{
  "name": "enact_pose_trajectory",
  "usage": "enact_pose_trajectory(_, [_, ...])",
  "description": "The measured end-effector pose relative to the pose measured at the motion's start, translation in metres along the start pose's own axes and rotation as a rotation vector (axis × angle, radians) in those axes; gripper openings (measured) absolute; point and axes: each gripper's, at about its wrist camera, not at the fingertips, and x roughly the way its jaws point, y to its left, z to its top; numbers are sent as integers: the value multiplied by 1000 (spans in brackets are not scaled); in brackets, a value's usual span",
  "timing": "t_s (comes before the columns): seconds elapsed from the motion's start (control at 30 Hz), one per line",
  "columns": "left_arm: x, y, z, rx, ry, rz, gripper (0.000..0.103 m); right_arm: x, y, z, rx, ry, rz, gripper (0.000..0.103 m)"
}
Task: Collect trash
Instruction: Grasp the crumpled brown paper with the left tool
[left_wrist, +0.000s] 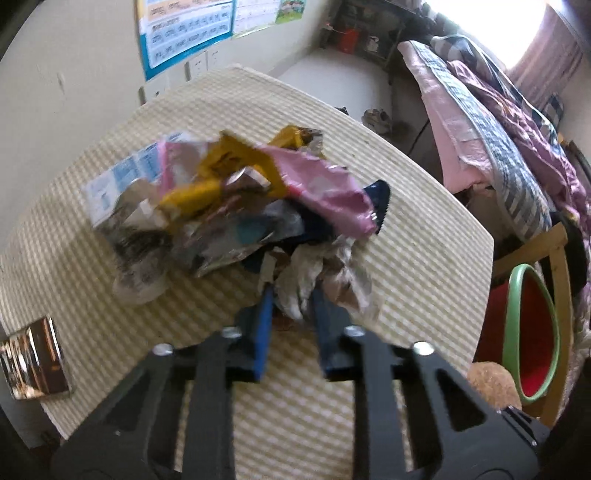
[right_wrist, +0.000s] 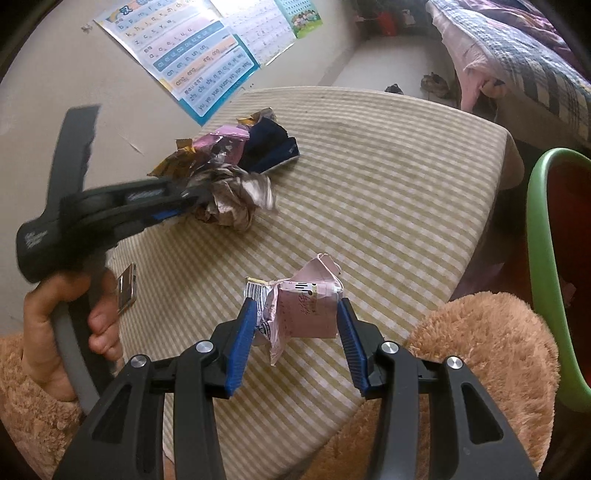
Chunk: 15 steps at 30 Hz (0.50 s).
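Trash (left_wrist: 236, 206) in a loose heap of torn wrappers, foil and paper lies on the checked table (left_wrist: 424, 266), with the green-rimmed red bin (right_wrist: 543, 258) standing just off the table's edge. The left tongs (left_wrist: 291, 284) are clenched on a crumpled paper wad (left_wrist: 321, 280) at the near side of the heap, their blue pads pressing it from both sides. The right tongs (right_wrist: 295, 314) grasp a squashed pink carton (right_wrist: 310, 310), held clear of the striped cloth and well apart from the heap. Both pick-ups appear made, so the step in hand looks like the carry: each load now needs swinging over to the bin's mouth before the tongs let go. The wad sits against neighbouring wrappers, so lifting it may drag loose pieces along. Inside the bin only red wall shows; whether anything lies in it cannot be told. A small shiny foil packet (left_wrist: 33, 362) rests alone near the table's edge, apart from the heap. A person's hand (right_wrist: 70, 321), in a fuzzy tan sleeve, grips the left tool's handle.
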Motion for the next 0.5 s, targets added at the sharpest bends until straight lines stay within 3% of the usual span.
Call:
enact_pose_trajectory(0.37, [-38, 11, -41, -20, 8, -44, 11, 3, -3, 1, 13, 14, 8, 44])
enact_pose_trajectory(0.43, [-36, 7, -47, 9, 19, -23, 17, 4, -4, 1, 15, 18, 8, 44])
enact_pose_trajectory(0.5, [-34, 3, -51, 34, 21, -5, 32, 3, -3, 1, 13, 17, 8, 44])
